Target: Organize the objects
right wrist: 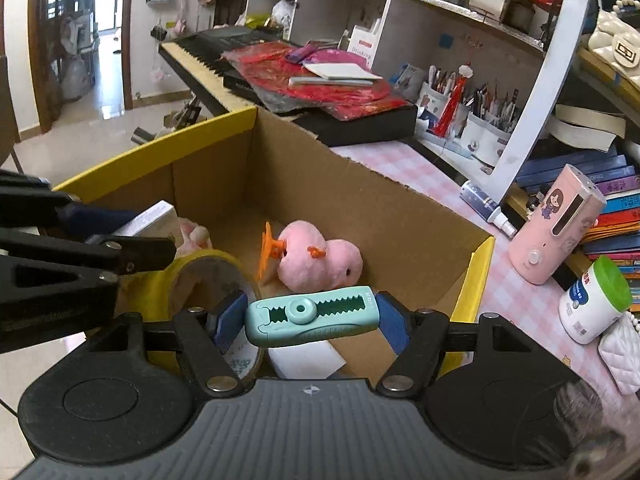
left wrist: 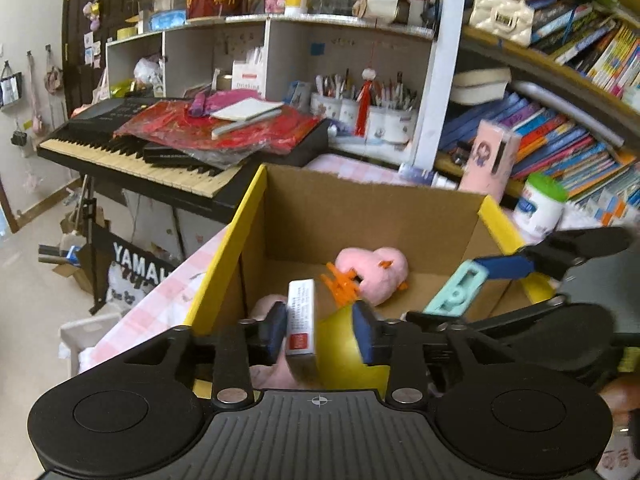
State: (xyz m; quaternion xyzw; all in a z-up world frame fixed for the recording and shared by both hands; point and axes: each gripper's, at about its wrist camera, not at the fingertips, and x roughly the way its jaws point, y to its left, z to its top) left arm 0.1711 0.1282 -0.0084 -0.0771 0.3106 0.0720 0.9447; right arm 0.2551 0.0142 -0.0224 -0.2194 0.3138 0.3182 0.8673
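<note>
An open cardboard box (left wrist: 360,216) with yellow flaps stands on the pink checked table and also shows in the right wrist view (right wrist: 320,184). Inside lie a pink plush duck (left wrist: 372,276), seen too in the right wrist view (right wrist: 316,260), and a yellow tape roll (right wrist: 208,280). My left gripper (left wrist: 320,330) is over the box with a small white carton (left wrist: 301,320) between its fingers; the left pad touches it, a gap shows at the right pad. My right gripper (right wrist: 312,318) is shut on a teal correction-tape dispenser (right wrist: 312,316), held over the box, also visible in the left wrist view (left wrist: 456,292).
A keyboard (left wrist: 132,152) piled with red cloth stands behind the box. Pen cups (right wrist: 472,128), a pink device (right wrist: 556,224), a spray bottle (right wrist: 486,208), a green-lidded jar (right wrist: 596,300) and a white quilted pouch (right wrist: 624,348) sit on the table at right, below bookshelves (left wrist: 560,140).
</note>
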